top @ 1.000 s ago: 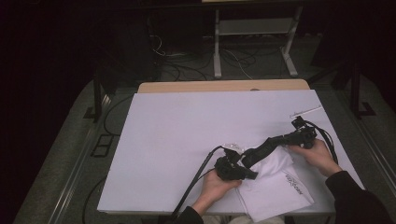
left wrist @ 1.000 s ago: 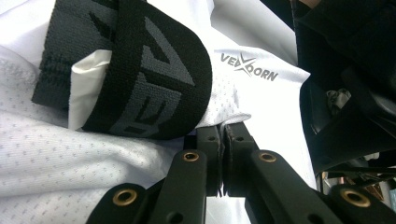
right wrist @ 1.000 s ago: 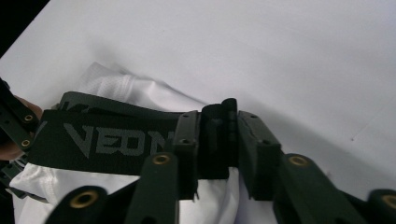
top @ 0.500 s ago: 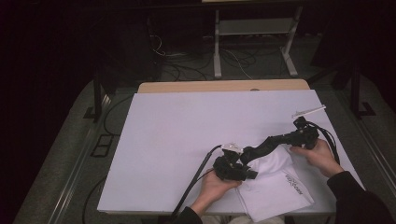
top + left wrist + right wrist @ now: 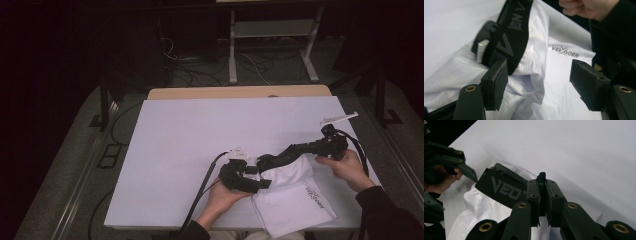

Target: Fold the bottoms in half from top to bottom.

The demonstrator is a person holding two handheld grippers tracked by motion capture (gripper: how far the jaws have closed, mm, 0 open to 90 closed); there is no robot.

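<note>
White shorts [image 5: 295, 197] lie at table's [image 5: 175, 145] near-right edge; right gripper [image 5: 542, 195] clamps the black waistband [image 5: 504, 188], left gripper [image 5: 541, 82] spread wide over the fabric.

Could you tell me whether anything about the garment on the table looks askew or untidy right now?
Yes. The white garment lies rumpled at the table's near right edge, its lower corner overhanging the edge. Its black waistband is stretched out and lifted by the right gripper, while the left gripper hovers open over the bunched fabric.
</note>
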